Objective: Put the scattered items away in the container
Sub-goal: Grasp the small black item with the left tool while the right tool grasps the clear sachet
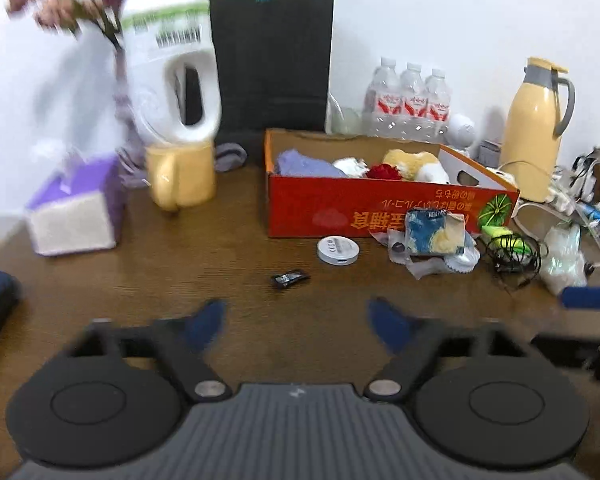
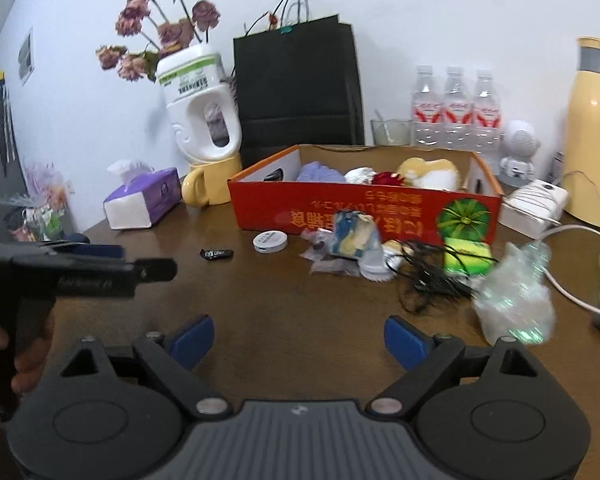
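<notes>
The left tool (image 1: 296, 322) hovers above the brown surface (image 1: 228, 248) with its blue pads apart and nothing between them. The right tool (image 2: 299, 340) is likewise spread wide and empty. The red cardboard box (image 2: 364, 208) sits toward the far edge of the surface and already contains a purple cloth (image 2: 320, 172), a red flower (image 2: 388, 178) and a yellow plush toy (image 2: 428, 170). Along the box's near wall lie a round white tin (image 1: 337, 250), a small black wrapper (image 1: 290, 279), a blue-and-yellow packet (image 1: 434, 232), a tangled black cable (image 1: 510, 256) and a crumpled clear bag (image 2: 514, 300).
</notes>
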Demonstrator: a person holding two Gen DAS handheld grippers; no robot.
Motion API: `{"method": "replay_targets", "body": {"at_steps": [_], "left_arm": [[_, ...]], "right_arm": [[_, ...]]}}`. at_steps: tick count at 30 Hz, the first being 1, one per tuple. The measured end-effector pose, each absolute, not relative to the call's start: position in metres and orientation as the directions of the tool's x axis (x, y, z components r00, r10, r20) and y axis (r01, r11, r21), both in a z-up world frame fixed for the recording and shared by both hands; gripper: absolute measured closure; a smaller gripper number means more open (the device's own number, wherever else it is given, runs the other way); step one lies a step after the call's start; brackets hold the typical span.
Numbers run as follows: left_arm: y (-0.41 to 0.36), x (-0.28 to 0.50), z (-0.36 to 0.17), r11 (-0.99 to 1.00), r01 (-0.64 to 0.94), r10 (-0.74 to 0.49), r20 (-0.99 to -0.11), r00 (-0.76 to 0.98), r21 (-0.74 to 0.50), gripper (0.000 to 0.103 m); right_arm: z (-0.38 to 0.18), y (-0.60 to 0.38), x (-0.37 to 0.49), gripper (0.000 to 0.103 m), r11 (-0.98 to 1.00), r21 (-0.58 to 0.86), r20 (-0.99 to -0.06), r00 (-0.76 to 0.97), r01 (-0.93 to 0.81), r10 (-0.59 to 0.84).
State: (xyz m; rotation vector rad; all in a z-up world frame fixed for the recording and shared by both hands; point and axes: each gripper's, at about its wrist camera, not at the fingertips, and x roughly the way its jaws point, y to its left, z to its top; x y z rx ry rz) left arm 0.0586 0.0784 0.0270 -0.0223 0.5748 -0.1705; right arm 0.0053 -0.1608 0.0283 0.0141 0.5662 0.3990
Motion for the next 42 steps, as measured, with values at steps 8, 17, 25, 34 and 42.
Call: {"method": "replay_targets", "body": {"at_steps": [8, 17, 25, 34, 42], "left_arm": [[0.083, 0.138, 0.013, 0.952, 0.307, -0.232, -0.645, 0.728, 0.005, 0.049], [0.086, 0.156, 0.005, 0.935, 0.355, -0.266, -0.679, 0.684, -0.009, 0.080], [0.087, 0.150, 0.007, 0.949, 0.314, -0.256, -0.669, 0.698, -0.036, 0.087], [0.099, 0.125, 0.029, 0.980, 0.183, -0.196, -0.594, 0.780, -0.083, 0.095], [0.099, 0.083, 0.052, 0.989, 0.112, -0.148, -0.518, 0.843, -0.101, 0.095]], "right_arm": [[0.021, -0.126, 0.090, 0.028, 0.906, 0.129, -0.542, 0.736, -0.404, 0.405], [0.007, -0.107, 0.169, 0.057, 0.926, 0.162, -0.604, 0.707, -0.341, 0.366], [-0.001, -0.101, 0.167, 0.060, 0.943, 0.066, -0.623, 0.725, -0.326, 0.294], [-0.002, -0.090, 0.160, 0.074, 0.940, 0.027, -0.633, 0.722, -0.339, 0.279], [0.002, -0.100, 0.150, 0.090, 0.938, 0.095, -0.628, 0.711, -0.334, 0.317]]}}
